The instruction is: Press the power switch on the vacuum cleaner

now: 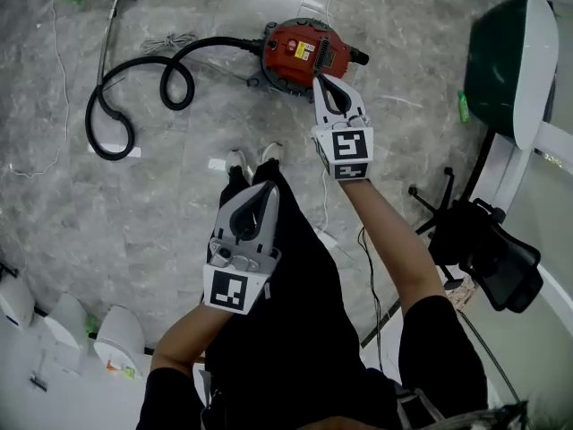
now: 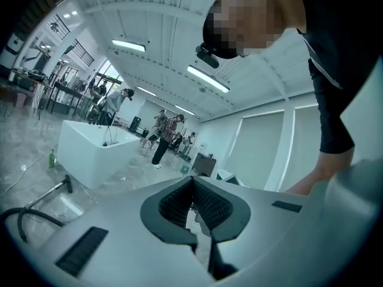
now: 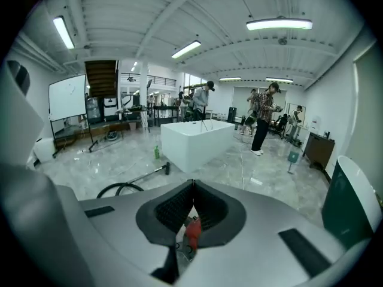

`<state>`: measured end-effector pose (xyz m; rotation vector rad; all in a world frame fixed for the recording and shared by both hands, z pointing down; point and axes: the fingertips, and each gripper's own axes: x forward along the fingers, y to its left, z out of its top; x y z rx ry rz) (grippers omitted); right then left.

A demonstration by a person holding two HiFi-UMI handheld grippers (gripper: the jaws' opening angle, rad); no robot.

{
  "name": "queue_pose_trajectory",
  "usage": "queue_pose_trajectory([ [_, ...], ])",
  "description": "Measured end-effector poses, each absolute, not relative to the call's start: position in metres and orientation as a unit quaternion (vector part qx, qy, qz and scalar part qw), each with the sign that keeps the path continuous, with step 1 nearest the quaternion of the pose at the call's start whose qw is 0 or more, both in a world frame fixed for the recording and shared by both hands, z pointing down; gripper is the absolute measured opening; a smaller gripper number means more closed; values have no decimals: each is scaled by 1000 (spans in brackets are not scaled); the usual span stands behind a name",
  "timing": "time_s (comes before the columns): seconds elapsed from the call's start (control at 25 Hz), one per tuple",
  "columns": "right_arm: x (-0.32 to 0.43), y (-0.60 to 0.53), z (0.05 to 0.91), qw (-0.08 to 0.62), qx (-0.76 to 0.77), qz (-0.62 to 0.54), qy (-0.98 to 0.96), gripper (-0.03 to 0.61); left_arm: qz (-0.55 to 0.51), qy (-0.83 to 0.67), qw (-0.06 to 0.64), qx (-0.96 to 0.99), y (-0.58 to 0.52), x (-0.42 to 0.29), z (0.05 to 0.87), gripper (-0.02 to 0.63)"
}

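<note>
- Right gripper (image 1: 320, 79): shut tip to tip, nothing clamped; stretched toward the upper centre of the head view, tips at the lower right edge of the vacuum cleaner (image 1: 300, 54). Touching it or hovering above it: impossible to tell.
- Left gripper (image 1: 267, 189): likewise closed and empty, at centre frame over the person's legs, well apart from the machine.
- Vacuum cleaner: red canister on the marble floor (image 1: 179, 195), black hose (image 1: 224, 41) looping off to the upper left; a patch of red body also glimpsed low through the jaw gap in the right gripper view.
- Step in hand, by judgement: the approach to the power switch, press not yet made. Switch itself not picked out among the fittings on the red top.
- Next move, probably: bring the closed tips down squarely on the switch and push straight and briefly; a sideways shove likely to slide the canister on the smooth floor.
- Containers: white rectangular tub (image 3: 197, 141) mid-frame in the right gripper view, inside hidden behind its wall, only thin rods or cables showing above the rim. Green bottle (image 3: 157, 152) on the floor just left of it, contents unreadable.
</note>
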<state>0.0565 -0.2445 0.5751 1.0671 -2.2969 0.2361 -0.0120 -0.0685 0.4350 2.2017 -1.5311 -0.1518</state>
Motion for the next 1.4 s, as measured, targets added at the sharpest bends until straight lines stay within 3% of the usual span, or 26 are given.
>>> queue_pose_trajectory([
  [0.68,43,-132,374,183,411,51,-892,18,-80,-545,178,815,-56,-15,326,18],
  [0.96,42,-113,314,133,435,42,-890,18,-82,-556,141,815,-65,-34,294,18],
  [1.4,61,-90,259,58,481,19,-874,18,-107,-517,96,844,-72,-6,241,18],
])
